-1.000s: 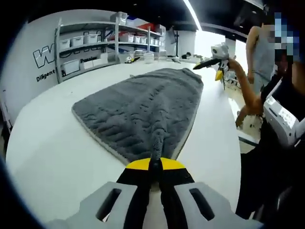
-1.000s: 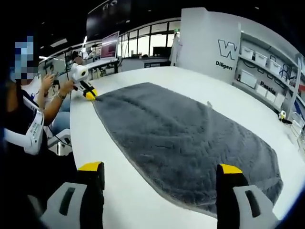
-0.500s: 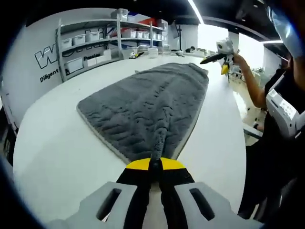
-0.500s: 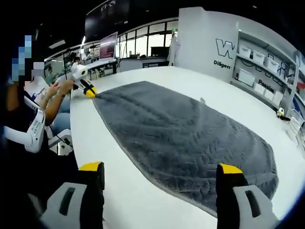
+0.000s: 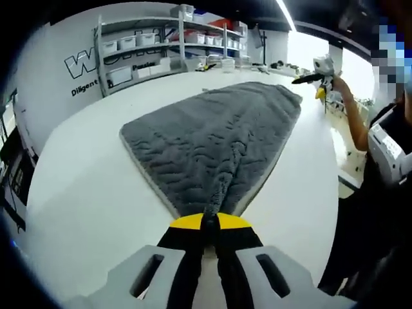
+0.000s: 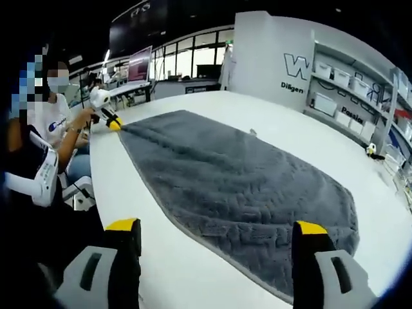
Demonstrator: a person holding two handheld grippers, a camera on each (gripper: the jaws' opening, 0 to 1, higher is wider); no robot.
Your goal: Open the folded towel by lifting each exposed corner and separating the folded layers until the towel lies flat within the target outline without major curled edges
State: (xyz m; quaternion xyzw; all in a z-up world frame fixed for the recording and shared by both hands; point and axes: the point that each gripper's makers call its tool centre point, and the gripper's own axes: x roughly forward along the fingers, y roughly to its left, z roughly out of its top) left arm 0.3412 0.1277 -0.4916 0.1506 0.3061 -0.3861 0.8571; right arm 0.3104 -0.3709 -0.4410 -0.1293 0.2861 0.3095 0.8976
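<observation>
Left tongs (image 5: 209, 226) stay pinched on towel (image 5: 212, 132) corner, seemingly pulled tauter; right tongs (image 6: 215, 248) remain spread.

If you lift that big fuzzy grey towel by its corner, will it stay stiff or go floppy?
Probably floppy: the thick grey plush towel bunches into a soft ridge where the left gripper pinches its corner. It looks fairly heavy, being large and deep-piled. On the smooth white table it would likely slide and drag rather than tip.
</observation>
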